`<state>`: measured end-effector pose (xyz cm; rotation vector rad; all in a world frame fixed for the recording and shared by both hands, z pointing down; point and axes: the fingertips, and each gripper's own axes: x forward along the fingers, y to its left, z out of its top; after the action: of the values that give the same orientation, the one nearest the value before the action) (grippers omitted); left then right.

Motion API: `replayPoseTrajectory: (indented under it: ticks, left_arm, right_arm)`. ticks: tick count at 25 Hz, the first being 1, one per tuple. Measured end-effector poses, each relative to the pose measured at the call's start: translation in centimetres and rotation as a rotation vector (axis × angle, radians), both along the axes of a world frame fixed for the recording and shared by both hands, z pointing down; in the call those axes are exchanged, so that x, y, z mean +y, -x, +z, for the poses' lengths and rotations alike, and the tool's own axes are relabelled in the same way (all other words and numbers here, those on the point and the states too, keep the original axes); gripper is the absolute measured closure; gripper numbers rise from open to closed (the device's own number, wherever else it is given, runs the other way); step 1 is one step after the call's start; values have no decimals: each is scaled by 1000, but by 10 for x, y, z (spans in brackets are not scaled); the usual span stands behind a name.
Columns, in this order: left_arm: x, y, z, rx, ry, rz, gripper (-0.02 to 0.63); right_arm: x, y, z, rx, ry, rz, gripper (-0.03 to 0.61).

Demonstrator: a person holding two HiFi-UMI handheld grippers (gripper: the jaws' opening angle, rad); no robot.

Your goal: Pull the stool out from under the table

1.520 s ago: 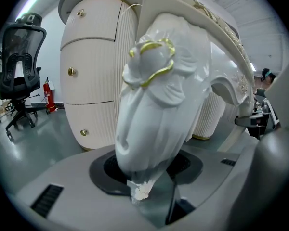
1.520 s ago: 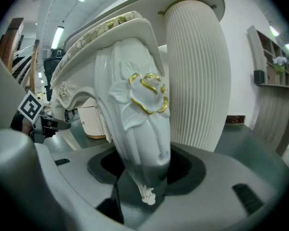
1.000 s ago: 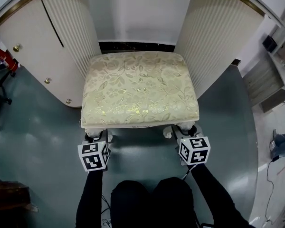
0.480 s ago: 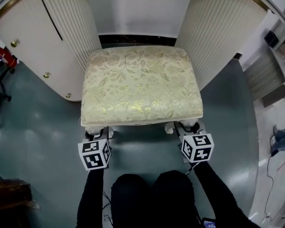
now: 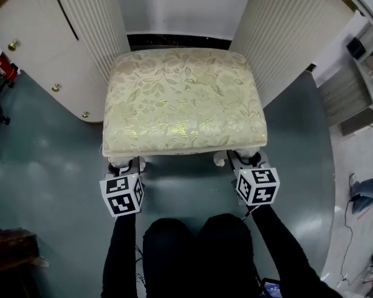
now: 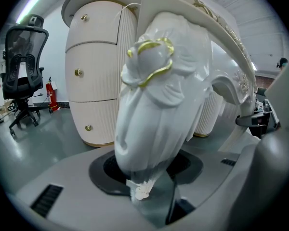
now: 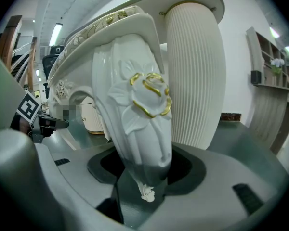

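The only print in view is the black-and-white square marker pattern on each tool's cube, on the cube of the left tool (image 5: 125, 166) and that of the right tool (image 5: 248, 161). The left tool pinches the stool's near-left leg (image 6: 154, 85), a glossy white carved leg with a gold-edged rose, seated between its dark pads. The right tool pinches the matching near-right leg (image 7: 139, 105) the same way. The stool (image 5: 183, 101), with a cream floral cushion, stands on the grey-green floor (image 5: 56, 166) just ahead of both tools. Its far edge lies in the gap between the counter's two fluted pedestals, one ahead and left of the left tool (image 5: 90, 23), the other ahead and right of the right tool (image 5: 286, 36). Further left of the left tool is a cream drawer unit (image 6: 94, 71) with its drawers shut and small brass knobs. Beyond that stand a black office chair (image 6: 21, 66) and a red fire extinguisher (image 6: 52, 93). The person's dark-clad knees (image 5: 199, 253) lie behind the tools, between the two black sleeves.
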<state>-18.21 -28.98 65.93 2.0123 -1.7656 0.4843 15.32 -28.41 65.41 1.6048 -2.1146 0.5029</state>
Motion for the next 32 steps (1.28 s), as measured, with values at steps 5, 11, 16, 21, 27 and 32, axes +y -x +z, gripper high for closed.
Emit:
replayPoseTrajectory:
  ticks: [5, 11, 16, 21, 27, 32]
  left_arm:
    - [1, 0, 1, -19, 3, -15, 407]
    - [6, 0, 7, -25, 34, -32, 406]
    - [15, 1, 10, -19, 52, -38, 407]
    - [17, 2, 10, -16, 62, -44, 405]
    - [22, 2, 10, -15, 76, -49, 406]
    - [32, 4, 11, 0, 85, -62, 405]
  right_arm:
    - [2, -1, 1, 23, 16, 12, 360]
    - [1, -2, 0, 37, 23, 25, 360]
    - [5, -3, -1, 15, 39, 44, 360]
    - [12, -3, -2, 12, 52, 47, 359]
    - [19, -5, -4, -7, 58, 58, 359]
    - [32, -9, -7, -31, 70, 69, 359]
